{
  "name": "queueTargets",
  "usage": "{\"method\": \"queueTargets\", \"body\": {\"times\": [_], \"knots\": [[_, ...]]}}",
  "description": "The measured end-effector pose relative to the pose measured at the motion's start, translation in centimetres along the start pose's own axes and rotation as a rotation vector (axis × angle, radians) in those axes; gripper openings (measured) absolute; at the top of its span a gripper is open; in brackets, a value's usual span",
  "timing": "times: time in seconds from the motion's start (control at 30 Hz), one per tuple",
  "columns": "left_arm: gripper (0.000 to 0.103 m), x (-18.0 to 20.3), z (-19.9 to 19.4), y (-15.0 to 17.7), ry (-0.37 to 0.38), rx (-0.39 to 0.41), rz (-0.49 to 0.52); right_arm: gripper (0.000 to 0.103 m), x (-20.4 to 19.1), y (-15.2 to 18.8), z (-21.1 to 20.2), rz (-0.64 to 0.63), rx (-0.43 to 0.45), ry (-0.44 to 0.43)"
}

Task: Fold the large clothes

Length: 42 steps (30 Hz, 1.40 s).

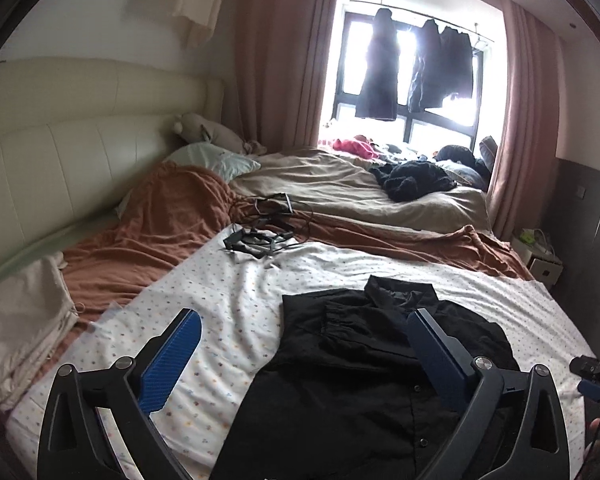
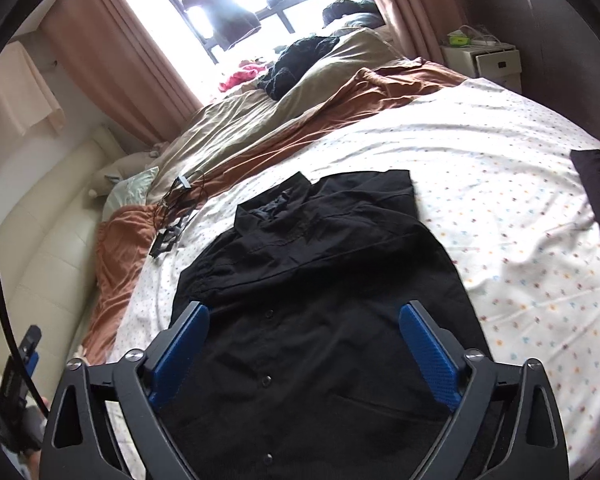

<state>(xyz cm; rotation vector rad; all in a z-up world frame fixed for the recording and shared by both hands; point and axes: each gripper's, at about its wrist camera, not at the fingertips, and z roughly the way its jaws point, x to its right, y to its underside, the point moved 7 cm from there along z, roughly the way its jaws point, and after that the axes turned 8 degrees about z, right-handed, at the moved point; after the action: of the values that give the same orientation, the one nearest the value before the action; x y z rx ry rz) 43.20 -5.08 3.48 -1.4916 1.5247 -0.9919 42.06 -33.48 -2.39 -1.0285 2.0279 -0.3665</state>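
On the dotted white sheet [image 1: 236, 300], toward five o'clock of the left wrist view, lies the black button-up shirt [image 1: 360, 380], its sleeves apparently tucked in and its collar at twelve. The left gripper [image 1: 306, 354] hangs above with jaws spread wide, empty. The right gripper [image 2: 304, 344] is likewise agape over the placket (nothing between its pads). Likely a fold is just done; next, each gripper must drop to a hem corner and pinch it.
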Motion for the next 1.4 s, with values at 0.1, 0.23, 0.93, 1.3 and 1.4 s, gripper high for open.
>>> {"method": "queueTargets", "body": {"times": [0.1, 0.23, 0.93, 1.3, 1.4], "knots": [[0.103, 0.0, -1.4, 2.3, 0.001, -0.026, 0.021, 0.103, 1.3, 0.8, -2.1, 0.027, 0.013, -0.001], [0.103, -0.5, -3.3, 4.7, 0.006, -0.044, 0.032, 0.103, 2.8, 2.5, -4.4, 0.053, 0.014, -0.013], [0.103, -4.0, -13.6, 12.1, 0.135, -0.102, -0.140, 0.103, 9.5, 10.6, -14.6, 0.165, 0.036, -0.116], [0.092, -6.7, -14.9, 17.8, 0.106, -0.192, -0.251, 0.097, 13.5, 16.3, -13.8, 0.234, -0.031, -0.147], [0.091, -6.9, -14.7, 19.3, 0.115, -0.210, -0.253, 0.097, 13.9, 16.3, -13.7, 0.207, -0.008, -0.095]]}}
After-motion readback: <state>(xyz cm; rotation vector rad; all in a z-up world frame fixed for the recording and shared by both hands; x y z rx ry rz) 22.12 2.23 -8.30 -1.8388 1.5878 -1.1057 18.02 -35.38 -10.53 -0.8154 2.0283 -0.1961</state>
